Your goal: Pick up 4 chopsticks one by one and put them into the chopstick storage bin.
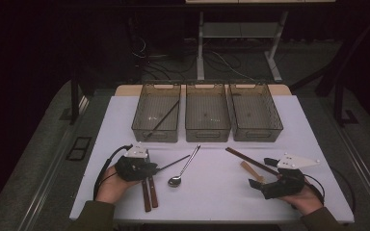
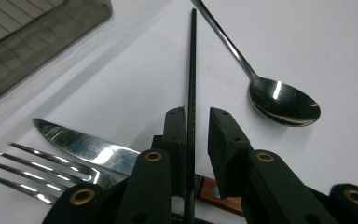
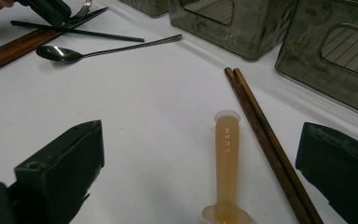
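While the left tool [image 2: 197,122] sits low on the desk [image 1: 212,192], its jaws are narrow w/ a black chopstick [image 2: 192,70] between them; one pad touches it, the other shows a slim gap, so no grip yet. It lies just left of the spoon [image 2: 279,98], over knife [image 2: 81,144] & fork [image 2: 32,170], prob. bound for the left bin [image 1: 156,113], which has its mate. Right tool [image 3: 200,172] is wide, empty, straddling a tan handle [image 3: 227,168] right of the spoon.
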`<action>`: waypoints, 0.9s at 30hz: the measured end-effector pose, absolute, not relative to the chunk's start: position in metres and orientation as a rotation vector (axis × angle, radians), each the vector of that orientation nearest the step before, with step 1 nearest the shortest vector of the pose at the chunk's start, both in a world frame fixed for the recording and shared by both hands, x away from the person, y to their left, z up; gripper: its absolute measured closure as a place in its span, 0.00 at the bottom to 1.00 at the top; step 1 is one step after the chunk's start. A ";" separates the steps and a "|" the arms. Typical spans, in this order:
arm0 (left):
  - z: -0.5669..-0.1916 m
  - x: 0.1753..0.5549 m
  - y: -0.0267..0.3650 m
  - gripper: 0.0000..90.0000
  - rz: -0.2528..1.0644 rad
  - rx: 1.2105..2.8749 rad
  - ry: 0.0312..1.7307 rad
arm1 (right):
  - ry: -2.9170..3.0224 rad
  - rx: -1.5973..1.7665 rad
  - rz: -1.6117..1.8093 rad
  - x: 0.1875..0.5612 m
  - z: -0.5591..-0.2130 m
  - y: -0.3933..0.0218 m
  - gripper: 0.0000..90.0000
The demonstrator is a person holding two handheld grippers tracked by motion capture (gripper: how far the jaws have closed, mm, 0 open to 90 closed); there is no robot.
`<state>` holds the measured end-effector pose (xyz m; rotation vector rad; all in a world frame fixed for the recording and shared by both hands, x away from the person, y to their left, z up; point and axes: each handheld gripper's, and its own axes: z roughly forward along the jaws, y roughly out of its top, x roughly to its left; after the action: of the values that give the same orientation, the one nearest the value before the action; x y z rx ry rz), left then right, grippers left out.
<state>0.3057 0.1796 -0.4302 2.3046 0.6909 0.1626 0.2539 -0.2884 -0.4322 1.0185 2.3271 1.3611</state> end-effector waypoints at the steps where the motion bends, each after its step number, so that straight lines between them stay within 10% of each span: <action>1: -0.431 0.306 0.179 0.85 0.160 2.312 0.695 | 2.327 1.019 1.361 0.254 -0.432 -0.288 0.02; 27: -0.439 0.310 0.175 0.93 0.156 2.362 0.697 | 2.325 1.019 1.360 0.254 -0.432 -0.288 0.02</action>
<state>0.3104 0.1751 -0.4391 2.3618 0.6971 0.1556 0.2538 -0.2881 -0.4322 1.0192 2.3255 1.3595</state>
